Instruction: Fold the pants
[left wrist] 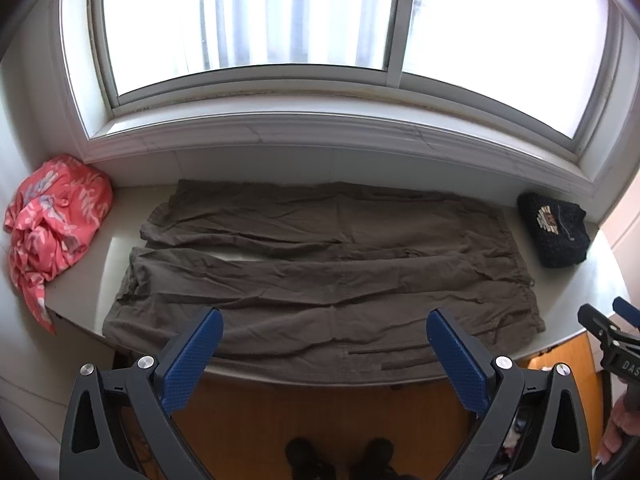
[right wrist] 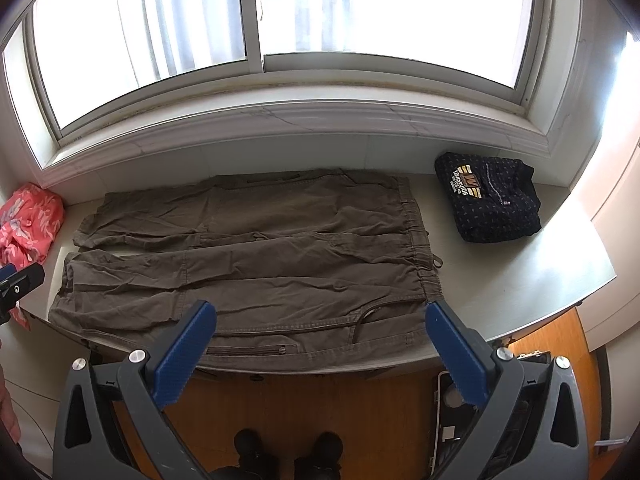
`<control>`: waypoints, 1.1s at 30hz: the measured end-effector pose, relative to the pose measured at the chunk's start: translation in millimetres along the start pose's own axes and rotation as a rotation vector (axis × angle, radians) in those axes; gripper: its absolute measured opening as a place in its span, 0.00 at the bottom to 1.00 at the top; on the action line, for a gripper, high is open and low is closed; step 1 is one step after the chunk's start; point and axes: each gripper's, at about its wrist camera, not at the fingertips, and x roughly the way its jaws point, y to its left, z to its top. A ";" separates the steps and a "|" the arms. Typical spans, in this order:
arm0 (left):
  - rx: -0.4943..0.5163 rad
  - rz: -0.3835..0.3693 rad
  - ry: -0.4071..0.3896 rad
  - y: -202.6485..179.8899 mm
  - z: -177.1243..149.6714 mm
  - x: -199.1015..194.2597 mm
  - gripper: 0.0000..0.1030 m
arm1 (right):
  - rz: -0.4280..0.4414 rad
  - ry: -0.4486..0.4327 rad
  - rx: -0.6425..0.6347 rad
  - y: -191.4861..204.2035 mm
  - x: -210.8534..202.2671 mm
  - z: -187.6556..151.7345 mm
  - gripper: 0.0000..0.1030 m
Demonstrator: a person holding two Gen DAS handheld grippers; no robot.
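Brown pants [left wrist: 320,264] [right wrist: 256,256] lie spread flat along a white window ledge [left wrist: 600,280] [right wrist: 540,276], waistband to the right, both legs reaching left with a narrow gap between them. The near leg hangs slightly over the front edge. My left gripper [left wrist: 324,326] hovers open in front of the near leg's middle, nothing between its blue pads. Open as well, my right gripper [right wrist: 320,320] hangs just off the ledge edge near the hip and zip pocket. Each gripper's tip also shows at the edge of the other view.
A crumpled pink floral garment [left wrist: 56,224] [right wrist: 28,220] is heaped at the ledge's left end. A folded dark navy garment with a gold logo [left wrist: 556,232] [right wrist: 488,200] sits at the right end. Behind runs a raised sill under a bright window. Wooden floor and the person's shoes lie below.
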 end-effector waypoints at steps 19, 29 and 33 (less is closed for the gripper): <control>0.001 0.003 -0.004 -0.3 -0.4 0.0 1.00 | -0.011 -0.009 0.018 -9.0 -0.4 0.2 0.99; -0.010 0.006 0.001 2.5 -1.5 2.5 1.00 | -0.008 -0.004 0.012 -9.5 1.4 -2.0 0.99; -0.019 0.012 0.006 6.4 -3.8 5.7 1.00 | -0.008 0.001 0.015 -10.2 3.3 -2.3 0.99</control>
